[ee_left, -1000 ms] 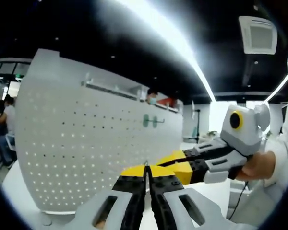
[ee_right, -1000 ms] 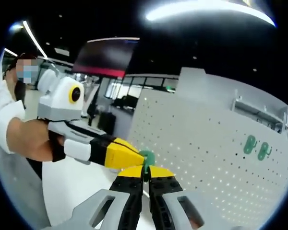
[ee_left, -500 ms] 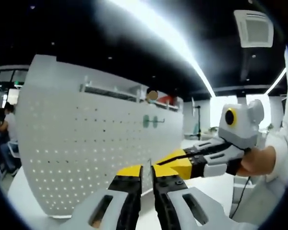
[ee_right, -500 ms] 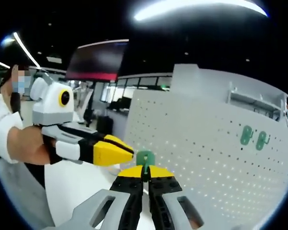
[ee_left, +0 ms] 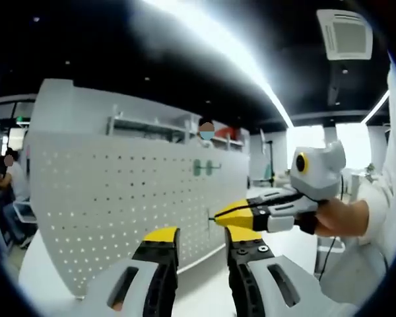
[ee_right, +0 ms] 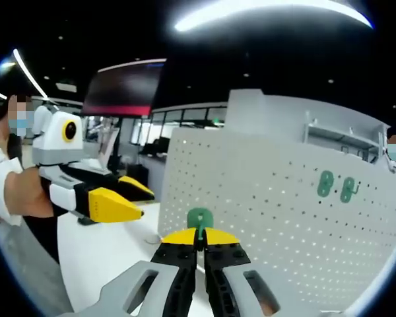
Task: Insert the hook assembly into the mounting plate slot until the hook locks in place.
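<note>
A small green hook (ee_right: 199, 218) stands upright in my right gripper (ee_right: 199, 232), whose jaws are shut on its lower edge. From the left gripper view that hook (ee_left: 208, 214) is a thin sliver at the tip of my right gripper (ee_left: 216, 217), close to the white pegboard (ee_left: 119, 198). My left gripper (ee_left: 201, 236) is open with nothing between its yellow tips. It also appears at the left of the right gripper view, where the left gripper (ee_right: 147, 203) is held apart from the hook. Two more green hooks (ee_right: 336, 186) hang on the pegboard (ee_right: 270, 218).
The pegboard stands upright on a white table (ee_right: 119, 254) and carries a narrow shelf (ee_left: 145, 124) near its top. A person's head (ee_left: 206, 130) shows behind the board. My sleeve and forearm (ee_left: 346, 218) fill the right side.
My left gripper opened, let go of the green hook and drew away to the side. The right gripper kept the hook and moved closer to the pegboard.
</note>
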